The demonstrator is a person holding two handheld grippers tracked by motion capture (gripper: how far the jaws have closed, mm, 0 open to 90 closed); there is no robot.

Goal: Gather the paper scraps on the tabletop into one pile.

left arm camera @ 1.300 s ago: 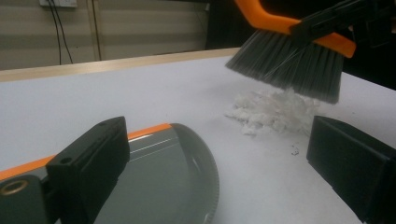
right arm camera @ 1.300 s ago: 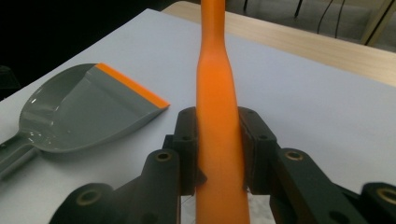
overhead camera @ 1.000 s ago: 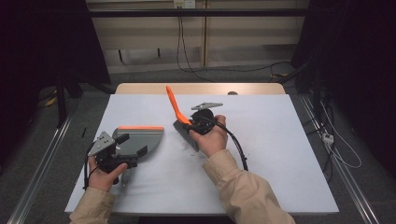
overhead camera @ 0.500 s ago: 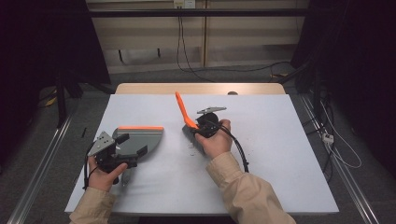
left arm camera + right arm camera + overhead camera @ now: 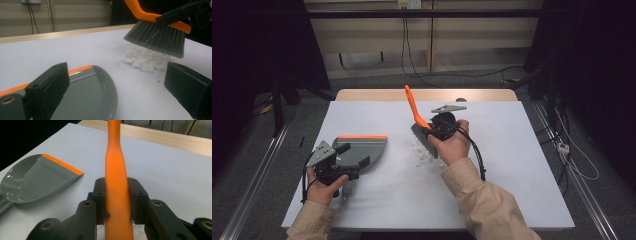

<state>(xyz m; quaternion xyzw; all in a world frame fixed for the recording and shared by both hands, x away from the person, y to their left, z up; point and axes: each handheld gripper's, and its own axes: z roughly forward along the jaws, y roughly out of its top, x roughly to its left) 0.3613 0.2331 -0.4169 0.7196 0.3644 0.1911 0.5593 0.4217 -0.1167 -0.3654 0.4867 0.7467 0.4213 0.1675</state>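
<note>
My right gripper [image 5: 435, 131] [image 5: 117, 195] is shut on the orange handle of a hand brush [image 5: 413, 107] [image 5: 116, 170]. Its grey bristles [image 5: 157, 37] hang just above a small pile of white crumbs [image 5: 422, 152] [image 5: 145, 60] at the middle of the table. A grey dustpan [image 5: 362, 150] [image 5: 32, 182] with an orange lip lies flat to the left of the pile. My left gripper [image 5: 352, 167] [image 5: 117, 92] sits at the pan's near left side, jaws wide apart. One jaw stands over the pan [image 5: 90, 95], the other over bare table. I cannot tell whether it touches the pan.
The white tabletop [image 5: 512, 175] has a wooden strip [image 5: 362, 95] along its far edge. Metal rails [image 5: 257, 185] run along the floor on both sides. Cables [image 5: 572, 160] lie on the floor at the right, and dark curtains stand on both sides.
My right gripper has carried the brush to the right and slightly up, off the crumb pile. The left gripper and the dustpan have stayed put.
</note>
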